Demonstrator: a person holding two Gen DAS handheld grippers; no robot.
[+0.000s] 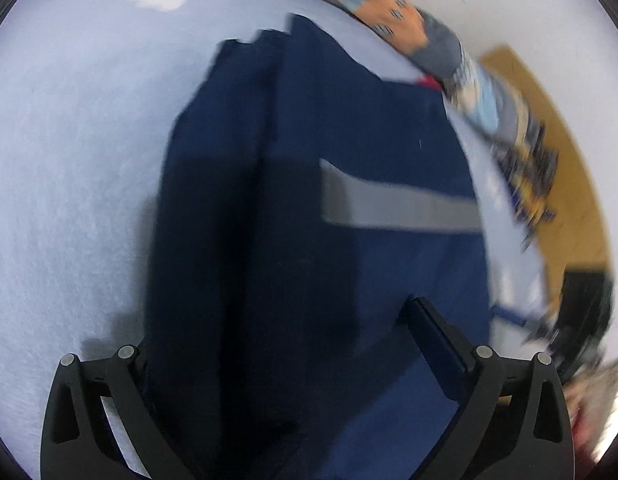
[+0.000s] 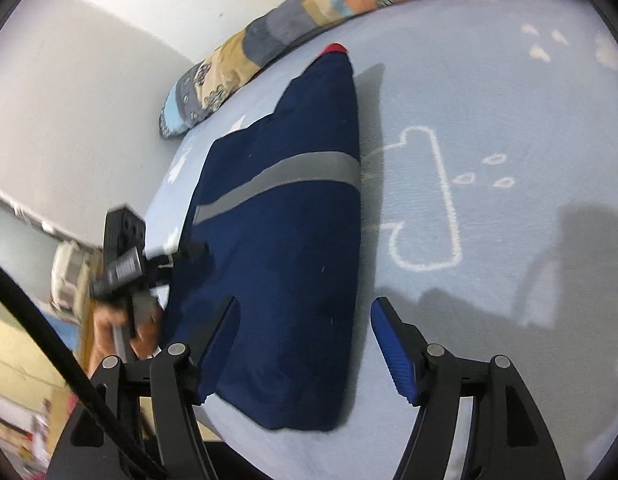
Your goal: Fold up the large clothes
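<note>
The right gripper (image 2: 305, 328) hangs wide open above the near end of a navy garment (image 2: 285, 240), its blue-padded fingers (image 2: 393, 356) spread apart with nothing between them; one finger sits over the cloth, the other over the bare sheet (image 2: 489, 120) just beside the garment's edge. Whether either pad touches the fabric cannot be told.

The left gripper (image 1: 277, 364) is also spread wide, its jaws straddling the dark fabric, which fills the gap between them and hides the inner left finger. The right finger (image 1: 437, 340) lies against or just over the cloth; contact is unclear through the motion blur. In the right wrist view the left gripper (image 2: 181, 254) appears at the garment's far side edge, a hand (image 2: 121, 328) wrapped around its handle.

The garment lies on a pale blue bed sheet printed with white outlines, folded lengthwise into a long, narrow shape that tapers toward the far end. A grey band (image 2: 285, 176) crosses it about midway. A small patch of red (image 2: 335, 48) shows at its far tip. A patchwork blanket (image 2: 269, 36) in orange, grey, tan and light blue lies bunched along the wall beyond it.

No brand, label or legible writing is visible on the garment or tools.
</note>
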